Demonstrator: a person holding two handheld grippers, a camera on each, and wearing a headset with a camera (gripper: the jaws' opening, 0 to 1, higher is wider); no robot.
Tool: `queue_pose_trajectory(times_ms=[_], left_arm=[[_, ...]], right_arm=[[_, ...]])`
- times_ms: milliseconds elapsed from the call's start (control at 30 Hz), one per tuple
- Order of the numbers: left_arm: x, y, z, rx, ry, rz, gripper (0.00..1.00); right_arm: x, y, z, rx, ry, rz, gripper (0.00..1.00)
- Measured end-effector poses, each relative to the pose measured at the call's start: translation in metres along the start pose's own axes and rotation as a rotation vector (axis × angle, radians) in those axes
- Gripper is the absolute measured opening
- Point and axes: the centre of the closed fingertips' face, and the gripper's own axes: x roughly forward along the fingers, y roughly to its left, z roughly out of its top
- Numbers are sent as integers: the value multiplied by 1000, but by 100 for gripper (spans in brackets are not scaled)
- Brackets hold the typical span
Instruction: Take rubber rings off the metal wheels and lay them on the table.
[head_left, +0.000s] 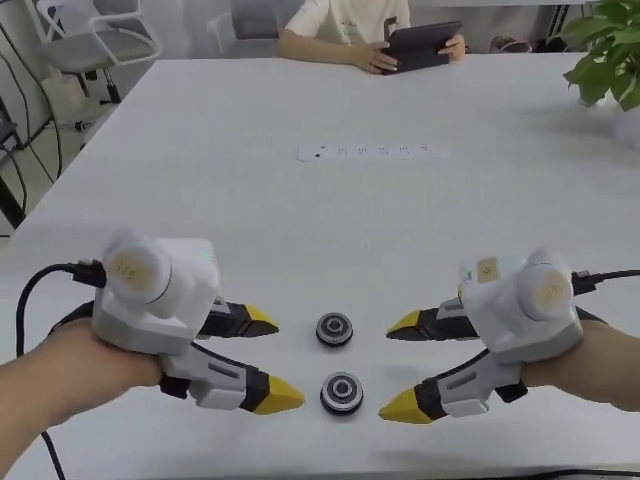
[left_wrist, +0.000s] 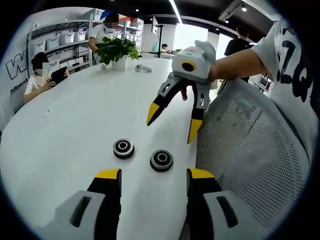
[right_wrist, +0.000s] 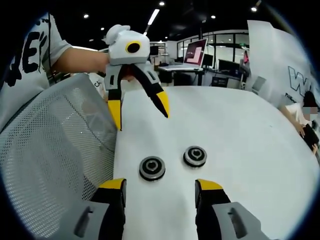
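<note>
White desk (head_left: 400, 220), with a power strip (head_left: 370, 152) toward 12 o'clock, a seated person (head_left: 345, 25) with a tablet (head_left: 420, 45) beyond it, and a plant (head_left: 605, 55) at 1 o'clock. Two metal wheels sit near the 6 o'clock edge: the near wheel (head_left: 342, 392), and the far wheel (head_left: 334, 329) just at its 12 o'clock, close but apart. Each carries a dark rubber ring (head_left: 325, 392) round its rim, apparently seated. At 9 o'clock of the pair hangs the left gripper (head_left: 288, 360), at 3 o'clock the right gripper (head_left: 388, 370). Both sets of jaws are apart and hold nothing, tips aimed at the wheels but clear of them. Judgement: task at its start. Neither ring is off yet, so both must be stripped and laid on the desk.
</note>
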Motion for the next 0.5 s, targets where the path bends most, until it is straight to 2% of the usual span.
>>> queue_pose_trajectory(times_ms=[500], left_arm=[[19, -4, 5, 27, 26, -52, 41]], right_arm=[[11, 0, -1, -5, 13, 36, 40]])
